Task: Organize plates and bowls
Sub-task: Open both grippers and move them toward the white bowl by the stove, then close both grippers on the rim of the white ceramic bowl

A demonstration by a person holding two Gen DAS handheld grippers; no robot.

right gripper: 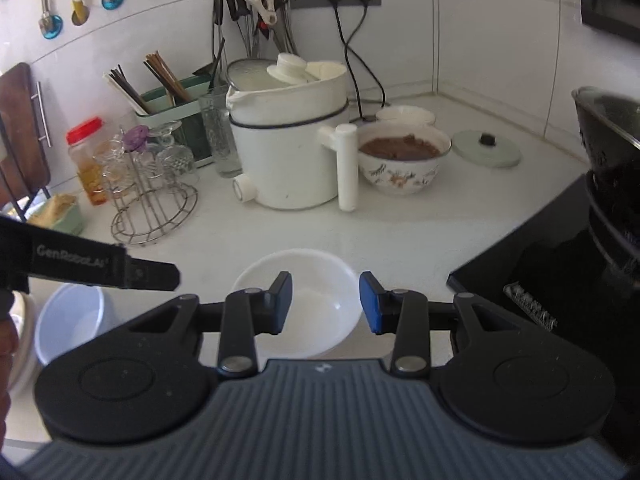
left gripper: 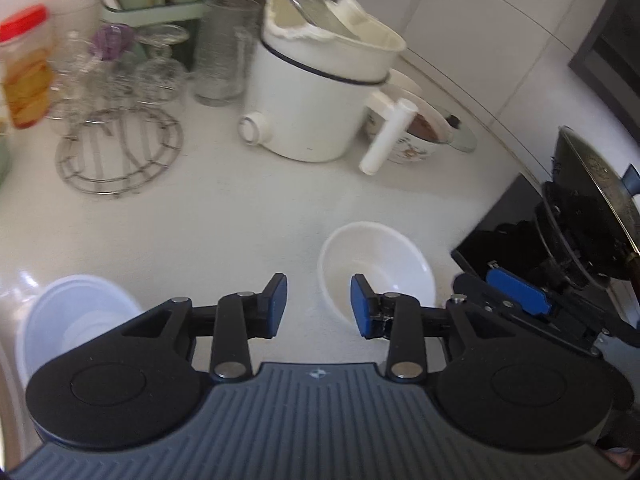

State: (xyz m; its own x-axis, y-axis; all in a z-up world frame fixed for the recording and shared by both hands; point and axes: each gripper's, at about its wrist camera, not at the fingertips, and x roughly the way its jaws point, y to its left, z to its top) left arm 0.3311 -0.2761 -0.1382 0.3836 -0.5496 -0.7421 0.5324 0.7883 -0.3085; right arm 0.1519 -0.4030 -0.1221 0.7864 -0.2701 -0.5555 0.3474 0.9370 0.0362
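Observation:
An empty white bowl (left gripper: 376, 268) (right gripper: 320, 276) sits upright on the white counter (left gripper: 224, 216), close to the black cooktop. My left gripper (left gripper: 319, 306) hovers just left of it, open; only bare counter shows between its blue pads, and its right finger overlaps the bowl's near rim. My right gripper (right gripper: 325, 302) hangs open above the bowl's near side, touching nothing. A pale blue bowl (left gripper: 76, 312) (right gripper: 68, 320) stands at the counter's lower left. One black finger (right gripper: 152, 276) of the left gripper reaches in from the left in the right wrist view.
A white electric pot (right gripper: 288, 152) with a side handle stands behind. Beside it are a patterned bowl of brown food (right gripper: 404, 160) and a glass lid (right gripper: 486, 152). A wire glass rack (right gripper: 152, 200) and a red-lidded jar (right gripper: 86, 160) sit left. A dark pan (right gripper: 608, 152) stands on the cooktop (right gripper: 540, 264).

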